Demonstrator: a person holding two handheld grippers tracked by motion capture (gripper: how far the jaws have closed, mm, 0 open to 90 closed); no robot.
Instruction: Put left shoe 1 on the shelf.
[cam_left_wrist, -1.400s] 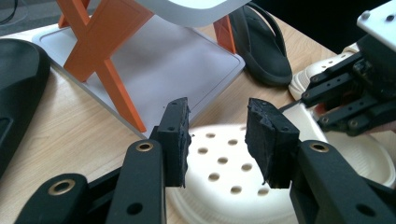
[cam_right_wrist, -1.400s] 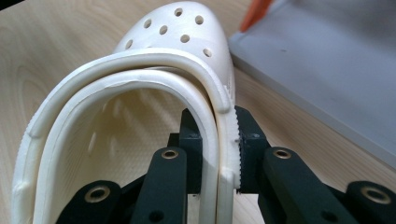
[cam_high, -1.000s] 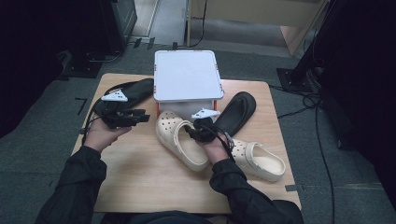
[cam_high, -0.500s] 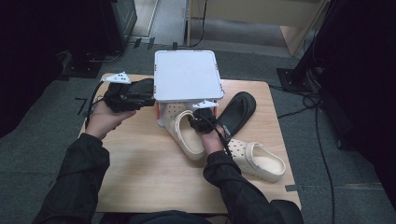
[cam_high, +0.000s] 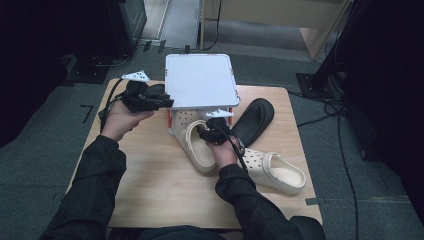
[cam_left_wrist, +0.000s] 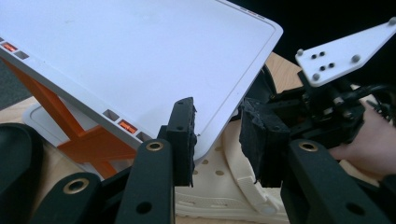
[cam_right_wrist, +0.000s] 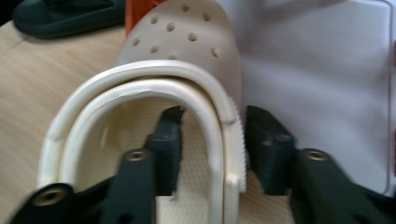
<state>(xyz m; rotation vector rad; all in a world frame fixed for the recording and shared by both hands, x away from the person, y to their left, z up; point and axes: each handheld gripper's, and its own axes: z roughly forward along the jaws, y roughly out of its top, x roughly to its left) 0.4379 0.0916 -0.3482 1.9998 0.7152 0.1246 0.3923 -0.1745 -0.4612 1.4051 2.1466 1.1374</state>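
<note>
A white two-level rack (cam_high: 200, 80) on orange legs (cam_left_wrist: 70, 135) stands at the back of the table. A cream clog (cam_high: 200, 155) lies with its toe under the rack. My right gripper (cam_high: 202, 131) is at the clog's heel. Its jaws have just been opening and now stand open, one inside the clog (cam_right_wrist: 187, 42) and one outside its side wall, with a gap on both sides. My left gripper (cam_high: 167, 104) hovers at the rack top's near left corner. Its jaws (cam_left_wrist: 217, 135) are apart and press on nothing, and the white top (cam_left_wrist: 116, 56) lies just behind them.
A second cream clog (cam_high: 280, 172) lies at the front right. A black sandal (cam_high: 255, 120) lies right of the rack. Another black sandal (cam_right_wrist: 65, 16) rests on the table left of the orange legs. Bare wood (cam_high: 150, 190) spreads across the front.
The left gripper has risen and moved right, from over the left sandal to the rack's corner. The right gripper has pushed the clog back so its toe sits under the rack.
</note>
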